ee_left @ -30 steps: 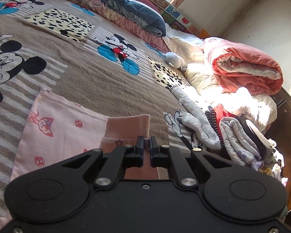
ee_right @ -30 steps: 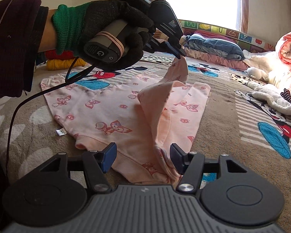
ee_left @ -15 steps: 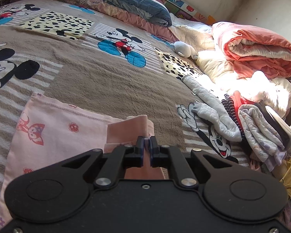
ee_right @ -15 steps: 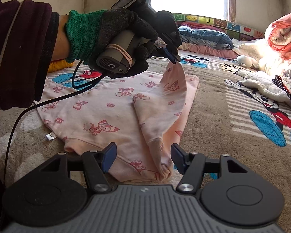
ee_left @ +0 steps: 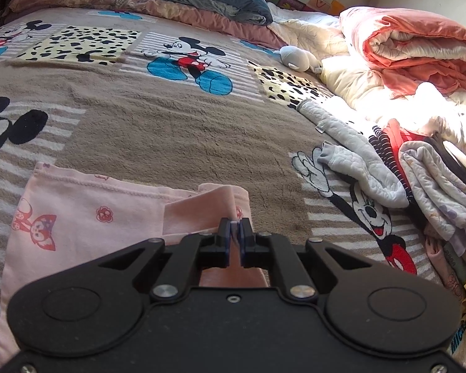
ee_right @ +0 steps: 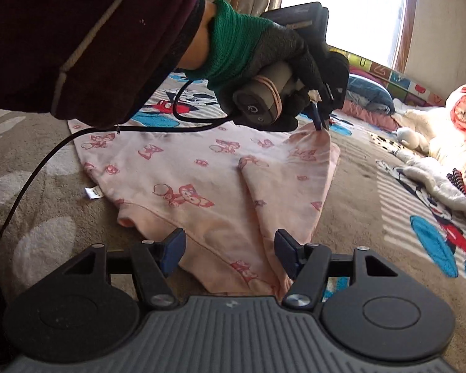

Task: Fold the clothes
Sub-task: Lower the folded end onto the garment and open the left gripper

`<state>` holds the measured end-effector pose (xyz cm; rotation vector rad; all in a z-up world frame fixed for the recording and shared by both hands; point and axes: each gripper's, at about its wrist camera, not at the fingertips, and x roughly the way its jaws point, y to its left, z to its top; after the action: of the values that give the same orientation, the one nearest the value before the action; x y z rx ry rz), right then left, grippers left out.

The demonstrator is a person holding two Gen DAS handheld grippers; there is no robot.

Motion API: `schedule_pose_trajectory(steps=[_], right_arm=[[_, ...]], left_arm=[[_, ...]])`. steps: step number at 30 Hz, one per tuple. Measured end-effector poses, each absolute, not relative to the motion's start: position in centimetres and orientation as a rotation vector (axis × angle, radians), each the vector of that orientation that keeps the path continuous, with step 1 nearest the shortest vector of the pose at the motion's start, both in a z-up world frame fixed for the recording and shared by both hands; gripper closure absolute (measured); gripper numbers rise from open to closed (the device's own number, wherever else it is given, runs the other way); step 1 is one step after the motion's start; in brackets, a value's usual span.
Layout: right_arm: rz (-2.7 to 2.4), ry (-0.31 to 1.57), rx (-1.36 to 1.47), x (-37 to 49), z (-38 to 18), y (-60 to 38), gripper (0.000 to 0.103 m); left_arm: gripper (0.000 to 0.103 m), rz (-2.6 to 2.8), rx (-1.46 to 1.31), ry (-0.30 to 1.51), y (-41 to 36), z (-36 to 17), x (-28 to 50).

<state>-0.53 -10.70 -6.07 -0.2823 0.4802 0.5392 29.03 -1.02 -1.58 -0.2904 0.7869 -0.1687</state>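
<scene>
Holding the folded-over edge, your left gripper [ee_right: 321,124] is clenched on the pale pink cotton garment printed with red foxes and flowers [ee_right: 183,174], which lies spread flat on the brown plush cartoon-mouse blanket [ee_left: 171,124]; that flap is turned inward over the body. Treat the fabric as light, soft and limp: it will sag and crease, so grip at hems or corners. A white care label [ee_right: 92,192] shows at the left edge. Your right gripper [ee_right: 230,248] is released, jaws wide apart just above the near hem. To the right, the heap of grey, striped and white clothes [ee_left: 404,171] and the rolled orange quilt [ee_left: 419,52] lie well apart, obstructing nothing.
</scene>
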Motion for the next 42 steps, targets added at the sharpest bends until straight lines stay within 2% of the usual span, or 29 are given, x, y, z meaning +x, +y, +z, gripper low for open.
schedule_pose_trajectory(steps=[14,19,25,27,29,33,39,42], right_arm=[[0.529,0.474,-0.159,-0.1,-5.9,-11.7,0.037],[0.544,0.498,-0.16,0.1,-6.4,-11.5,0.032],[0.594,0.53,-0.162,-0.2,-6.9,-10.6,0.032],[0.601,0.537,-0.164,-0.2,-7.0,-10.4,0.032],[0.602,0.539,-0.158,-0.2,-7.0,-10.5,0.032],[0.6,0.527,-0.15,-0.3,-6.6,-10.5,0.034],[0.591,0.473,-0.117,-0.6,-5.6,-11.1,0.036],[0.577,0.478,-0.115,-0.4,-5.8,-11.3,0.034]], left_arm=[[0.099,-0.158,-0.076,0.828,-4.2,-3.8,30.3],[0.099,-0.17,-0.076,0.835,-4.2,-4.3,30.6],[0.099,-0.198,-0.073,0.837,-4.3,-4.7,30.9],[0.093,-0.223,-0.108,0.836,-3.9,-4.6,31.0],[0.08,-0.242,-0.19,0.818,-3.0,-4.1,31.0],[0.08,-0.246,-0.255,0.801,-1.3,-3.5,30.4],[0.08,-0.245,-0.081,0.818,-2.4,-4.1,29.9],[0.08,-0.24,0.0,0.826,-3.5,-4.8,30.0]])
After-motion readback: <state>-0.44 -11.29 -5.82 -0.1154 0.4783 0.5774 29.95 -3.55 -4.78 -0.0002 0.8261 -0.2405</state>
